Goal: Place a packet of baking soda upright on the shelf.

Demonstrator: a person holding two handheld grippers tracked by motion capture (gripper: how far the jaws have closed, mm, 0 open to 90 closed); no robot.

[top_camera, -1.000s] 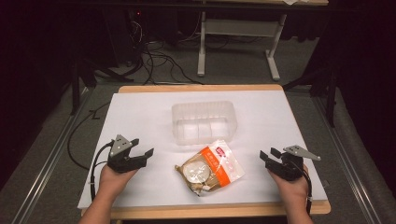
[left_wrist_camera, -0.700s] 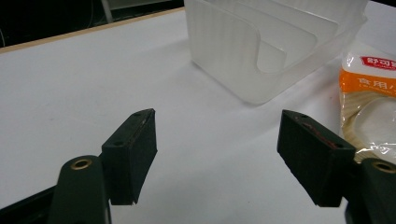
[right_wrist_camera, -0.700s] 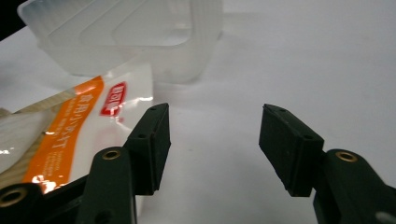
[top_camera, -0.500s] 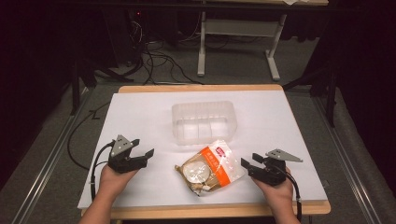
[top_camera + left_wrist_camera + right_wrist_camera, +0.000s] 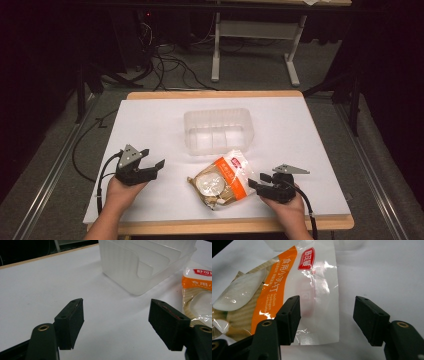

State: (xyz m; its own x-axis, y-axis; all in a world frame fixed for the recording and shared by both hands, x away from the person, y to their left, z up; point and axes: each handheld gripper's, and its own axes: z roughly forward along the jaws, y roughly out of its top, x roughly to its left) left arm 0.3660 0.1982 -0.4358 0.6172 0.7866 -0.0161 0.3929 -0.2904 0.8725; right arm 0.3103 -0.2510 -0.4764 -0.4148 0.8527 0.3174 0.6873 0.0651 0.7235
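An orange, white and clear food bag (image 5: 220, 180) lies flat near the table's front edge. A clear plastic tub (image 5: 218, 130) stands just behind it. My right gripper (image 5: 257, 180) sits at the bag's right edge, open; its jaws have just been opening. In the right gripper view the bag (image 5: 287, 277) has its white edge between the jaws, the left jaw over the bag and the right one over bare table; the pads of the right gripper (image 5: 325, 307) do not press on it. My left gripper (image 5: 152, 159) rests open to the bag's left, holding nothing, with the tub (image 5: 145, 262) ahead of its own open jaws (image 5: 116, 307).
A white sheet (image 5: 150, 120) covers the wooden table. Cables and a metal stand (image 5: 250, 45) lie on the floor beyond the far edge. The bag (image 5: 197, 295) shows at the right of the left gripper view.
My right gripper has moved left across the table and a little lower, up to the bag's right edge. The left gripper, the bag and the tub have stayed put.
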